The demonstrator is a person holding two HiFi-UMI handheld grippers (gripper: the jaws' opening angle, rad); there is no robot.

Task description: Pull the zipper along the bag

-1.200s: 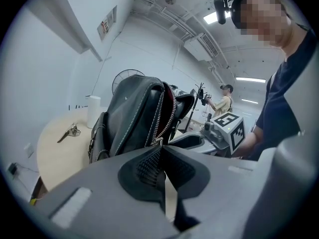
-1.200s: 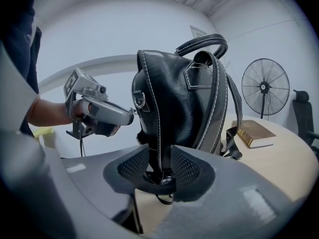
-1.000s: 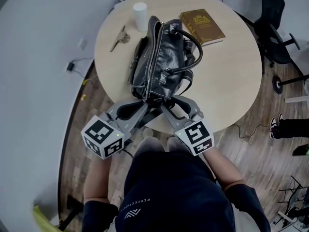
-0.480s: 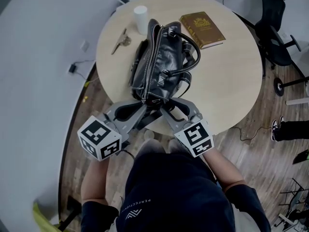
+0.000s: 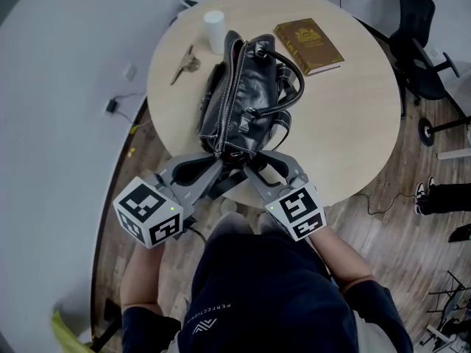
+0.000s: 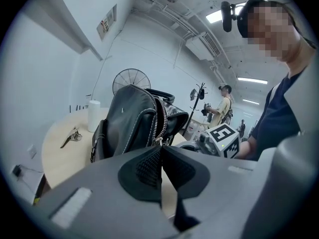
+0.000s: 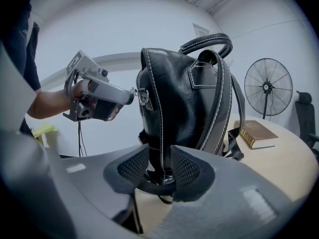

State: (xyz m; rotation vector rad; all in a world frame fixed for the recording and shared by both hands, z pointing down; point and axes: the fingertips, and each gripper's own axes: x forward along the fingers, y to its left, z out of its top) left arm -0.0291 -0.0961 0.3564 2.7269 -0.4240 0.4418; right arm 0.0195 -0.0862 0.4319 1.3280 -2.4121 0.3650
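Observation:
A black leather bag (image 5: 246, 101) stands on the round table (image 5: 346, 123), its zipper (image 5: 232, 94) running along the top towards me. At the bag's near end, my left gripper (image 5: 222, 160) is shut, with the metal zipper pull (image 6: 158, 141) at its jaw tips (image 6: 159, 151). In the right gripper view the left gripper (image 7: 130, 97) touches the bag's top corner. My right gripper (image 5: 254, 159) is shut on the bag's near end seam (image 7: 160, 166), low down, both pads pressing on the leather. The bag's handle (image 7: 207, 41) arches over the top.
A brown book (image 5: 307, 44) lies at the table's far right, a white cup (image 5: 214, 24) and some keys (image 5: 184, 63) at the far left. A standing fan (image 7: 271, 88) and an office chair (image 5: 423, 43) stand beyond the table. A person (image 6: 224, 108) stands far off.
My left gripper has drawn back a little towards me and to the left. The right gripper keeps its hold on the bag's end, and the bag has hardly shifted.

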